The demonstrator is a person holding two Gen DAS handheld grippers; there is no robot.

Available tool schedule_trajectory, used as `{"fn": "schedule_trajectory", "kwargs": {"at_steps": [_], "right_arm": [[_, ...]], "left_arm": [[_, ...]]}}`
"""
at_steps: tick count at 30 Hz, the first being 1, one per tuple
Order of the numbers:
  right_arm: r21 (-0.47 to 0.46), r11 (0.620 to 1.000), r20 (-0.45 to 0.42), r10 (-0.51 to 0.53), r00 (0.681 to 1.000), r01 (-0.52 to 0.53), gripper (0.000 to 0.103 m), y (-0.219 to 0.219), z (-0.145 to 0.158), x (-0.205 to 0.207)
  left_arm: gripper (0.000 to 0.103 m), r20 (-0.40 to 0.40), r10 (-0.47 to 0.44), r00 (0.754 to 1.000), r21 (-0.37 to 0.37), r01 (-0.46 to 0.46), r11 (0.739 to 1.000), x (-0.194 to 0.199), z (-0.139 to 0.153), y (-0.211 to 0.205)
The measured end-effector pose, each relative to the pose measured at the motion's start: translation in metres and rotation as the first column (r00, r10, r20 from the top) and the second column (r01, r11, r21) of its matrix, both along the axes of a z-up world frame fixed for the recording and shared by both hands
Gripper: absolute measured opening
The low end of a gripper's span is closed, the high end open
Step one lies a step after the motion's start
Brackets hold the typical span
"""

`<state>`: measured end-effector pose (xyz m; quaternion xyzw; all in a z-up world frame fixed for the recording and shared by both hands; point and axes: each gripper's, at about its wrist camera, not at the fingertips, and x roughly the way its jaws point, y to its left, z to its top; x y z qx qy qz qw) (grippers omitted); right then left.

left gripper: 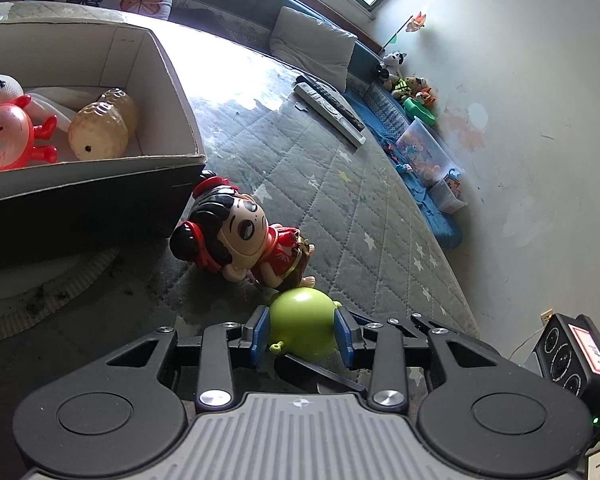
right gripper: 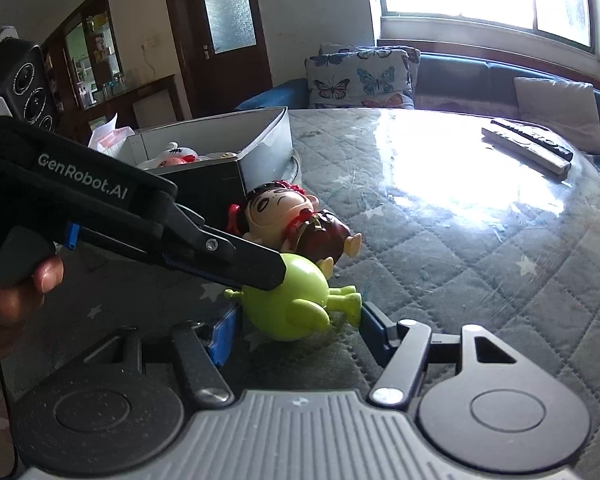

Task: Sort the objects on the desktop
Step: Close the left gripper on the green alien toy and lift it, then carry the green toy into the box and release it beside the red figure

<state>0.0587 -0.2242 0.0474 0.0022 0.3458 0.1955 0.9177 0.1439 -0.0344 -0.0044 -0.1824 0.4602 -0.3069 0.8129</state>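
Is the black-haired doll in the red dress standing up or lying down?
Lying down: the black-haired doll in the red dress rests on its back on the grey quilted mat, face up, feet off it.

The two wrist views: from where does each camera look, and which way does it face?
Left wrist view: sits behind the left tool, facing down at the green toy it clamps, the doll and box beyond.
Right wrist view: sits behind the right tool, facing the window; a hand shows holding the left tool.
Shared: green toy, doll, box.
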Motion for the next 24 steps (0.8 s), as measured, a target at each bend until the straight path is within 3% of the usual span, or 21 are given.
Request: {"fn": "schedule_trajectory", "kwargs": {"at_steps": [14,24], "right_arm": [[-0.005,1.000,-0.003,-0.025,1.000,0.025,0.065,0.004,-0.001,0.006],[-0.039,0.999,0.034,0.004,0.999,-0.003,0.064,0.012,0.015,-0.009]], "left_arm": [[0.037,0.001,-0.002,1.000,-0.011,0.002,1.000,0.005,-0.003,-0.002],[0.037,0.061,-0.009,0.998,-0.046,0.012,0.999,-0.015,0.011,0.013]]}}
